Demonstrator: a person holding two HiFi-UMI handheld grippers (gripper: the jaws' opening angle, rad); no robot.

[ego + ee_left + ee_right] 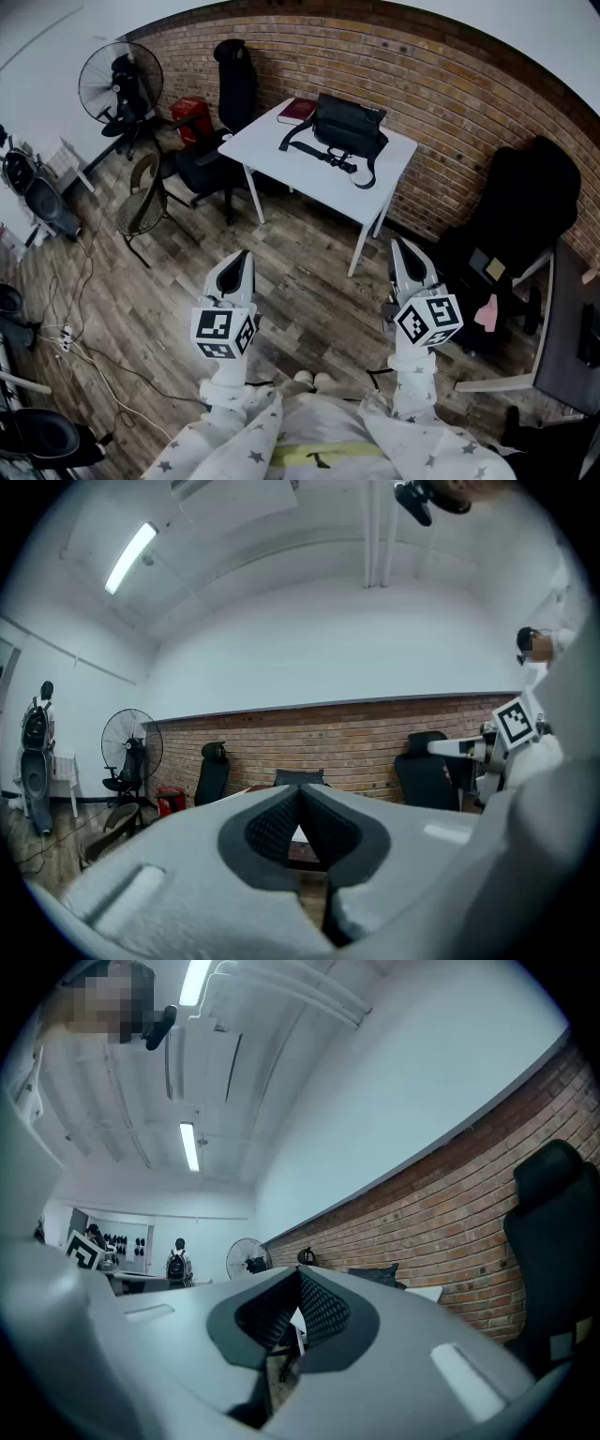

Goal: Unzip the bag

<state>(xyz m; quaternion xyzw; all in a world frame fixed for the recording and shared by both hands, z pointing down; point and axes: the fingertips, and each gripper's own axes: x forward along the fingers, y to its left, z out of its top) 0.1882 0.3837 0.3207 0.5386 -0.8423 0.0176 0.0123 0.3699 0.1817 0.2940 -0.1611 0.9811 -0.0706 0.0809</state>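
Observation:
A black bag (349, 129) with a loose shoulder strap lies on the white table (272, 142) against the brick wall, far ahead of both grippers. My left gripper (240, 258) is held over the wooden floor at lower left, its jaws shut with nothing between them. My right gripper (402, 247) hangs at lower right, also shut and empty. In the left gripper view the jaws (299, 794) meet at their tips, and the bag (300, 778) shows small behind them. The right gripper view has the jaws (299, 1277) closed, with the bag (380, 1275) to their right.
A dark red book (296, 111) lies on the table's far left corner. Black office chairs (520, 220) stand right of the table, another chair (234, 80) and a red case (192, 116) to its left. A floor fan (120, 82) stands at the back left. Cables (70, 337) trail across the floor.

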